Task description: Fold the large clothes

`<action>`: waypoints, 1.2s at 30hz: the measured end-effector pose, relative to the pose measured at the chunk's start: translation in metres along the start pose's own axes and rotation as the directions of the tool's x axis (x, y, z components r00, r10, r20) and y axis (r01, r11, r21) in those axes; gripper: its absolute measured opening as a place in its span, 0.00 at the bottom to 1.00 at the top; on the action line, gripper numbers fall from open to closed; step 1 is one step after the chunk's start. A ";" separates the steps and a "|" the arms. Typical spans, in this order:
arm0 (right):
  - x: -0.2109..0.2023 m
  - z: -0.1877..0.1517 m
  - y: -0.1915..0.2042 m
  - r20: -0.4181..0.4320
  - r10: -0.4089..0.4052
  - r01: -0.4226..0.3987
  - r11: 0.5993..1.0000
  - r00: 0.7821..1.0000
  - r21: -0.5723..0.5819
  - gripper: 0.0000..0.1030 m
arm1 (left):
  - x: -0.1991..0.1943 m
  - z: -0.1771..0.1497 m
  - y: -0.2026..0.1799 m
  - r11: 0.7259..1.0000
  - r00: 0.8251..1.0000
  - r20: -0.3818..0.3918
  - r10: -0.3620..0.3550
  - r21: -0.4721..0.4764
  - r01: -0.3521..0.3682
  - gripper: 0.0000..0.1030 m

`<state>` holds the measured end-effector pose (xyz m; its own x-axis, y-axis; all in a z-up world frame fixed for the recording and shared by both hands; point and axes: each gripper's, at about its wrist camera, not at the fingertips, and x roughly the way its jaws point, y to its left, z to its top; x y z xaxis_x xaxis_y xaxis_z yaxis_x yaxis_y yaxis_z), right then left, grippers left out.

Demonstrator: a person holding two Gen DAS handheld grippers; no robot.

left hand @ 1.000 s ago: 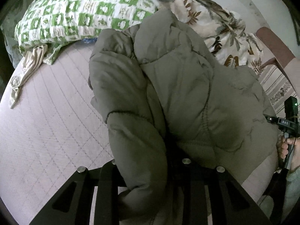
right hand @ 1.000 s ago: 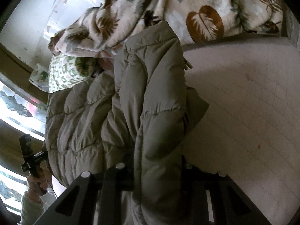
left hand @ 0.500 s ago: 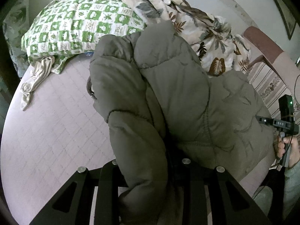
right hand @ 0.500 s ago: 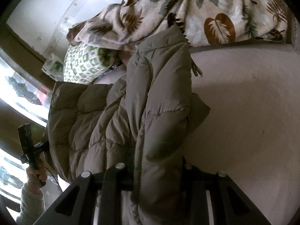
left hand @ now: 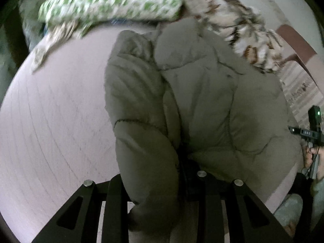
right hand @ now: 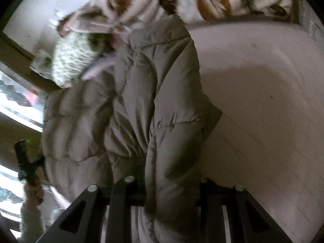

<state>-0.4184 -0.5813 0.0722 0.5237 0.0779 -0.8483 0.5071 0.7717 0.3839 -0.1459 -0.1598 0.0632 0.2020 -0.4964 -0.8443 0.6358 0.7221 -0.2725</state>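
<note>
Both of your wrist views are dim and soft, with heavy motion smear. In the left view the green-checked pillow [left hand: 113, 2] and leaf-print quilt [left hand: 243, 32] streak into blur, while the puffer jacket [left hand: 202, 105] stays fairly readable. In the right view, daylight from the window [right hand: 18, 105] at left blows out to white glare. The jacket throws a broad shadow on the bed [right hand: 263, 101]. Fisheye bending curves everything near the black corners.

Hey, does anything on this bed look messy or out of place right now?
Nothing damaged or spilled. The leaf-print blanket lies crumpled in a heap behind the puffer jacket, and a pale cloth trails loose from under the green checked pillow onto the mattress.
</note>
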 end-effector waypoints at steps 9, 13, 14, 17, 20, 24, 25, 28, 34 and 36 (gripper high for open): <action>0.020 -0.001 -0.010 -0.002 -0.092 0.092 0.995 0.996 0.038 0.61 | 0.010 -0.008 -0.024 0.988 0.988 0.066 0.140 0.060 -0.144 0.43; 0.017 -0.008 -0.024 0.024 -0.069 0.066 0.992 0.997 0.106 0.75 | 0.001 -0.016 -0.031 0.980 0.976 0.113 0.185 0.059 -0.192 0.55; 0.015 -0.009 -0.026 0.029 -0.059 0.055 0.992 0.998 0.116 0.76 | -0.003 -0.020 -0.030 0.978 0.974 0.121 0.192 0.060 -0.201 0.58; 0.005 -0.009 -0.026 0.059 -0.073 0.068 0.994 0.996 0.087 0.83 | -0.018 -0.023 -0.035 0.975 0.968 0.150 0.200 0.065 -0.212 0.66; -0.007 -0.010 -0.019 0.094 -0.071 0.064 0.995 0.993 0.071 0.84 | -0.033 -0.026 -0.038 0.976 0.963 0.179 0.203 0.045 -0.214 0.68; -0.026 -0.011 -0.003 0.164 -0.084 0.080 0.996 0.983 0.029 0.84 | -0.059 -0.028 -0.042 0.969 0.938 0.258 0.233 0.023 -0.247 0.71; -0.030 -0.011 0.000 0.177 -0.084 0.081 0.996 0.981 0.026 0.84 | -0.066 -0.029 -0.043 0.966 0.931 0.277 0.240 0.022 -0.256 0.72; -0.042 -0.013 0.007 0.215 -0.066 0.062 0.998 0.974 0.026 0.85 | -0.081 -0.031 -0.049 0.964 0.918 0.309 0.247 0.021 -0.267 0.74; -0.064 -0.026 0.039 0.285 -0.018 0.034 0.998 0.958 -0.053 0.86 | -0.090 -0.040 -0.074 0.972 0.915 0.340 0.218 0.010 -0.235 0.77; -0.067 -0.038 0.047 0.285 0.007 0.014 0.997 0.959 -0.072 0.87 | -0.086 -0.044 -0.088 0.971 0.912 0.346 0.218 0.019 -0.239 0.77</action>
<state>-0.4553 -0.5264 0.1335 0.7005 -0.0998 -0.7066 0.4641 0.8159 0.3449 -0.2520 -0.1594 0.1390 0.5808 -0.4625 -0.6699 0.5832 0.8105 -0.0540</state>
